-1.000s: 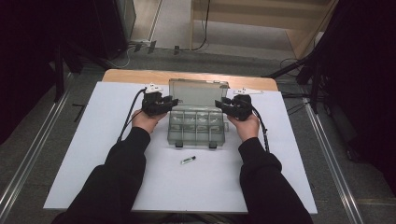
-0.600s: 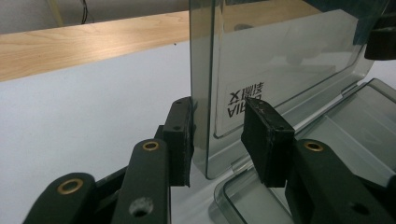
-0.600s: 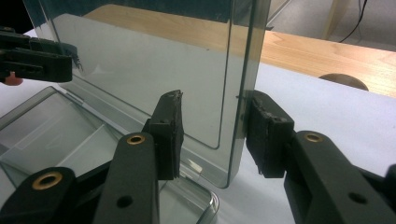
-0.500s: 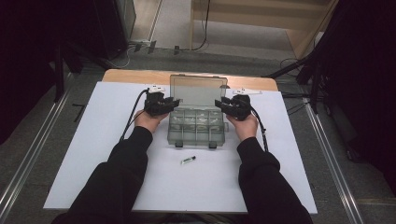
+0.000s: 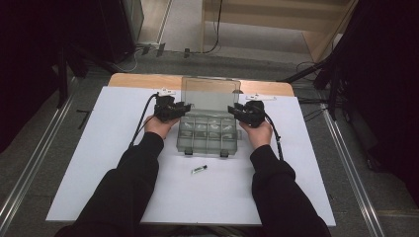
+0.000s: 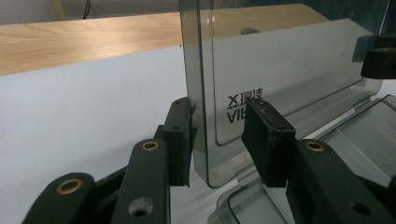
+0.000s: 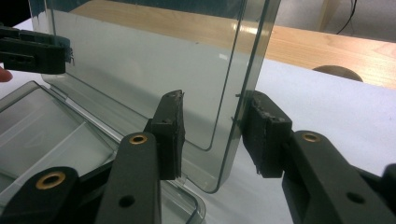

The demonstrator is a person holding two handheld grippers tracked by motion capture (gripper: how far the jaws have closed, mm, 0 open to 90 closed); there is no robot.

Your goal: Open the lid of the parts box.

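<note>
Item: clear smoke-grey plastic organizer box (image 5: 208, 134), rectangular, rigid, glossy, with moulded dividers forming a grid of small compartments; it sits at the middle of the white sheet (image 5: 99, 148) that covers my wooden table (image 5: 143, 79). Contents of the compartments: too small and faint in the high view to identify. Lid (image 5: 211, 94): same tinted plastic, hinged at the far edge, standing upright. My left gripper (image 6: 217, 140), black, blocky, with brass-coloured pivots, straddles the lid's left edge; one pad (image 6: 180, 135) lies just beside the edge and may touch it, while the other stands apart from the panel, so the jaws are parted and not pinching it. My right gripper (image 7: 212, 135) straddles the right edge likewise, one pad (image 7: 264, 133) close against the outer rim, the other clear of the plastic, jaws parted. The left gripper view adds mirrored dark lettering (image 6: 245, 103) on the lid, unreadable from above. The high view adds both my hands in dark sleeves, two latches on the box's near rim, and a small green-tipped tube (image 5: 198, 169) lying loose on the sheet near the box's front edge.
</note>
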